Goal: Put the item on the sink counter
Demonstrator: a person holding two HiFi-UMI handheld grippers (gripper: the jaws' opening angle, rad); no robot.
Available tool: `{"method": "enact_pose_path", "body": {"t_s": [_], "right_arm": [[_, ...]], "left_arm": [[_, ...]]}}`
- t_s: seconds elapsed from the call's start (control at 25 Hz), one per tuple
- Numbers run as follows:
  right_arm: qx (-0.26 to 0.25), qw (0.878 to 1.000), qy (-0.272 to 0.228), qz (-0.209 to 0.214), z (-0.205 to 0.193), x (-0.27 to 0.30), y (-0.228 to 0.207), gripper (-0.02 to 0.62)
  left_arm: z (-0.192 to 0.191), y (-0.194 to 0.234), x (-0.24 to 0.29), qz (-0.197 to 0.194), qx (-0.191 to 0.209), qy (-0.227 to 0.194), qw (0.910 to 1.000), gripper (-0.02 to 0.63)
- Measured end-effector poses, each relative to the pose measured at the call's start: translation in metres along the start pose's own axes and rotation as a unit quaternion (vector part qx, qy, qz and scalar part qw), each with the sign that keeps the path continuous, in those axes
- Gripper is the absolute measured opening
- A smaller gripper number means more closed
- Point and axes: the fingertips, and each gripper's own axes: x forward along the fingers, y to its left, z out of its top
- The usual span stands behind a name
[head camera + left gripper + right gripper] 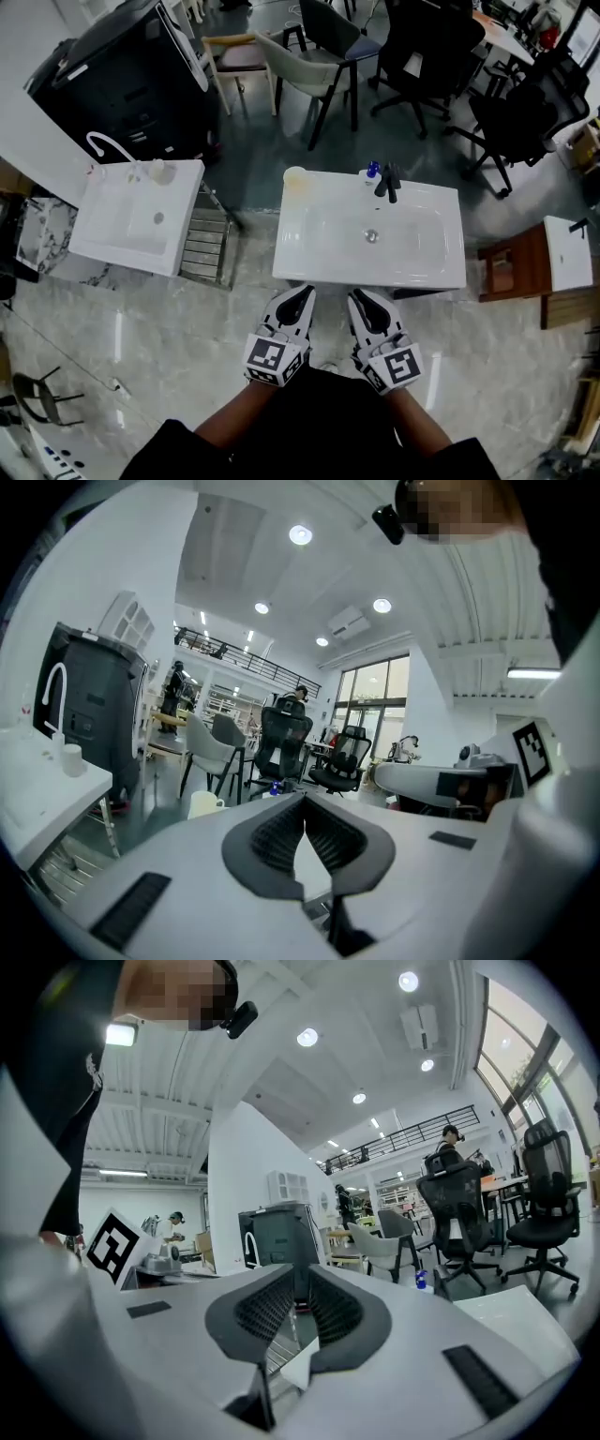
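Holding both close to the body: left gripper [302, 294] and right gripper [360, 298], jaws pinched together, nothing in either. Sink counter [309, 267] just ahead; pale cup [295, 176] on its back-left corner, blue-capped bottle [372, 172] beside black faucet [388, 183] at the back edge.

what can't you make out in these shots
- Blue-capped thing beside the black tap, head view: too small to identify.
- Cup contents, head view: too small, washed out.
- Sink basin: mostly hidden behind the left tool and right tool in their own views.
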Motion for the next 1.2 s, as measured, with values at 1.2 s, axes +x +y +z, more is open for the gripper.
{"method": "enact_pose_path", "body": {"t_s": [1.2], "right_arm": [[-0.065,0.995,-0.005,-0.072,-0.001,-0.181,0.071,0.034]], "left_arm": [[-0.006,-0.154,-0.116,0.036,0.075,-0.039,0.9958,0.015]]}}
